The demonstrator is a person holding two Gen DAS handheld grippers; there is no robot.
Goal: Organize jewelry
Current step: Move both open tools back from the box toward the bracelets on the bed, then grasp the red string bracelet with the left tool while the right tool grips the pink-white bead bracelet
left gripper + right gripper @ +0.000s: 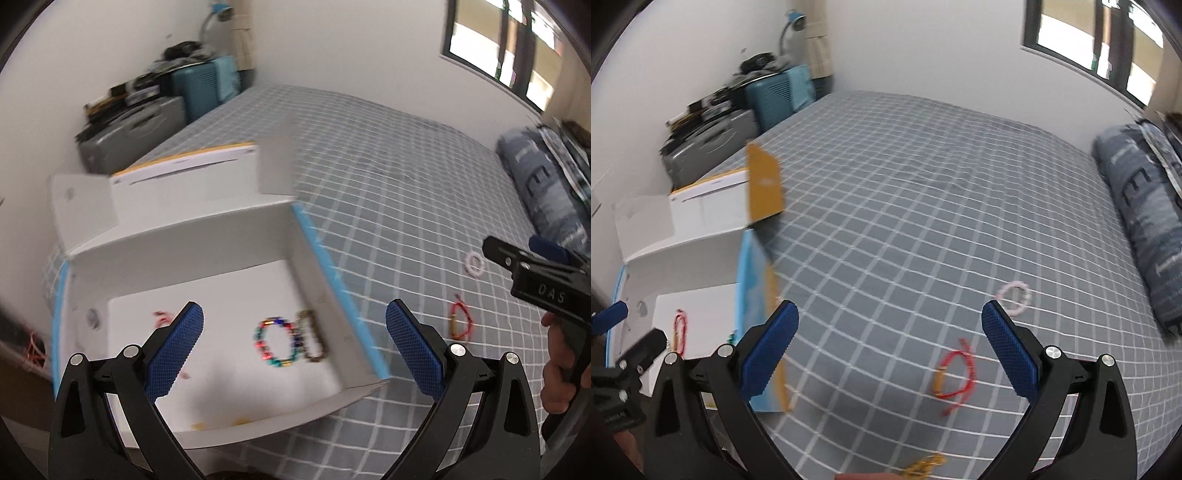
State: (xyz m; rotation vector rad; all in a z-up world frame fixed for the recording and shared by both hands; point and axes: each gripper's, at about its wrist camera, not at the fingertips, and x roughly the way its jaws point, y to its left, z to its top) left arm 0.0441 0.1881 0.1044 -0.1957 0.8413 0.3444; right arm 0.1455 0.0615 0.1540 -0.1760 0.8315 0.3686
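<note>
A white open box (207, 236) lies on the checked bed. Inside it lie a multicoloured bead bracelet (277, 342), a brown bracelet (313, 338) touching it, and a red cord bracelet (164, 316). My left gripper (294, 338) is open and empty above the box. On the bed lie a red cord bracelet with a gold tube (955, 374) and a pale pink bead bracelet (1014, 298). My right gripper (890, 341) is open and empty above the bed, left of the red bracelet. A gold chain (925, 466) lies at the near edge.
The box (683, 236) has raised flaps and a blue-and-yellow outer wall. A folded dark quilt (1141, 206) lies along the right side of the bed. Suitcases and clutter (713, 136) stand at the far left corner. A window is at upper right.
</note>
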